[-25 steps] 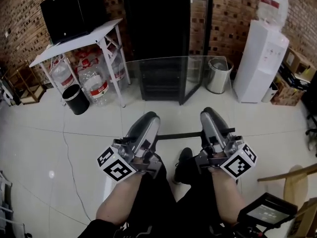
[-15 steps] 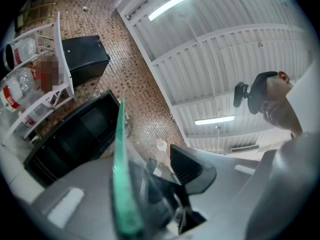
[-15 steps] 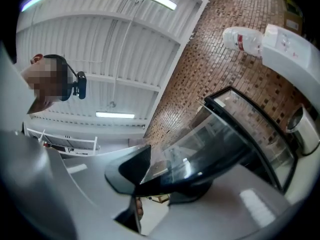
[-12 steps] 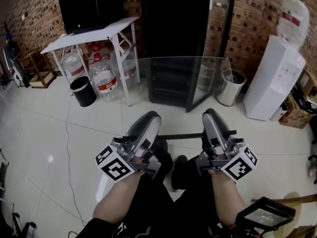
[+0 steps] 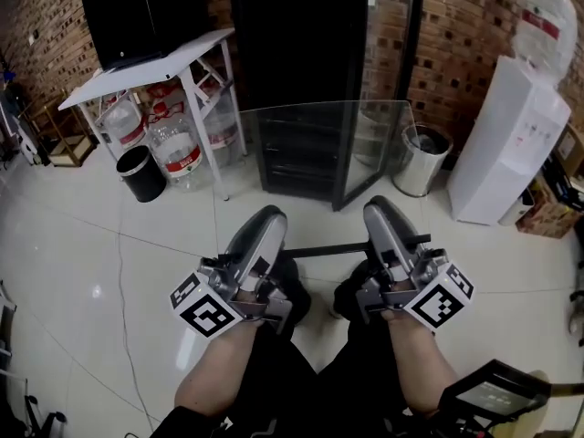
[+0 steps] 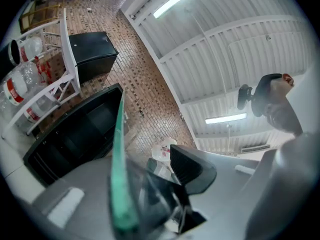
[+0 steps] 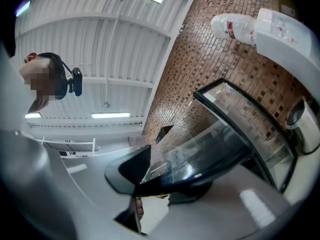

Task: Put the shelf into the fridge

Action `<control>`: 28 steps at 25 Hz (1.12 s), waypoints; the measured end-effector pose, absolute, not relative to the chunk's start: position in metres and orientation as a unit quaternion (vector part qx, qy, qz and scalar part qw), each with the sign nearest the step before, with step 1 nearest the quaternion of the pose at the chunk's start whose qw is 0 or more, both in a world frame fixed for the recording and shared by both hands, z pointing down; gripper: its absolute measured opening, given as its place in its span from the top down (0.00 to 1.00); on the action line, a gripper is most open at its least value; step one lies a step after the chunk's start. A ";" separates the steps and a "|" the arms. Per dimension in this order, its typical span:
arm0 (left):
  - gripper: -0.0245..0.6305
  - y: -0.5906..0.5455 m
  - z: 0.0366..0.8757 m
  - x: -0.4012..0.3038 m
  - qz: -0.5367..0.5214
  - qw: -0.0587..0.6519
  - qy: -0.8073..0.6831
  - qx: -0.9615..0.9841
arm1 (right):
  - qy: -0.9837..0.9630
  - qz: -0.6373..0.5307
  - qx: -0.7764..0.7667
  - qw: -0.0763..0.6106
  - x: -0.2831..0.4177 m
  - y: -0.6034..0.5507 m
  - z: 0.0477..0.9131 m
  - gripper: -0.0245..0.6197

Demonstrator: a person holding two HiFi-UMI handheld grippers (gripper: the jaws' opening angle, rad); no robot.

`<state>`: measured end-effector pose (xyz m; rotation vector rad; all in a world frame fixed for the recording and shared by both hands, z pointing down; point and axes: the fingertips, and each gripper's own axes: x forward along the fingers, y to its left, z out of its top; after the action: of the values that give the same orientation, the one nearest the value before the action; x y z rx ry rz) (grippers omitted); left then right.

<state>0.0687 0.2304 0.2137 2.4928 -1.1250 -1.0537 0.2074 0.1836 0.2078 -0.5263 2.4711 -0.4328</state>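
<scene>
Bright ceiling tubes, floor glare, fisheye edges

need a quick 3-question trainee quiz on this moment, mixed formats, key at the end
1. True or false: the door of the fridge stands open.
2. What are the left gripper and right gripper carrying between them? A) a glass shelf B) a water bottle C) nothing
3. Fill in: in the head view, the white water dispenser stands to the ___ of the fridge.

Key: 1 true; 2 A, each gripper is clamped on the near edge of the pane; 3 right.
</scene>
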 end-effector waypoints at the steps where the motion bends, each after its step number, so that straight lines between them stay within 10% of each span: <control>1: 0.82 0.224 0.211 0.069 -0.360 0.103 -0.382 0.845 | 0.926 -0.160 -0.193 0.283 0.208 0.176 0.205 0.77; 28: 0.83 0.013 0.235 0.014 -0.363 0.152 -0.386 0.834 | 0.923 -0.193 -0.213 0.256 0.154 -0.033 0.227 0.78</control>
<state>0.0139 0.0130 0.2352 2.3946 -1.1081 -1.0410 0.1538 -0.0326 0.2272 -0.5794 2.5059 -0.5237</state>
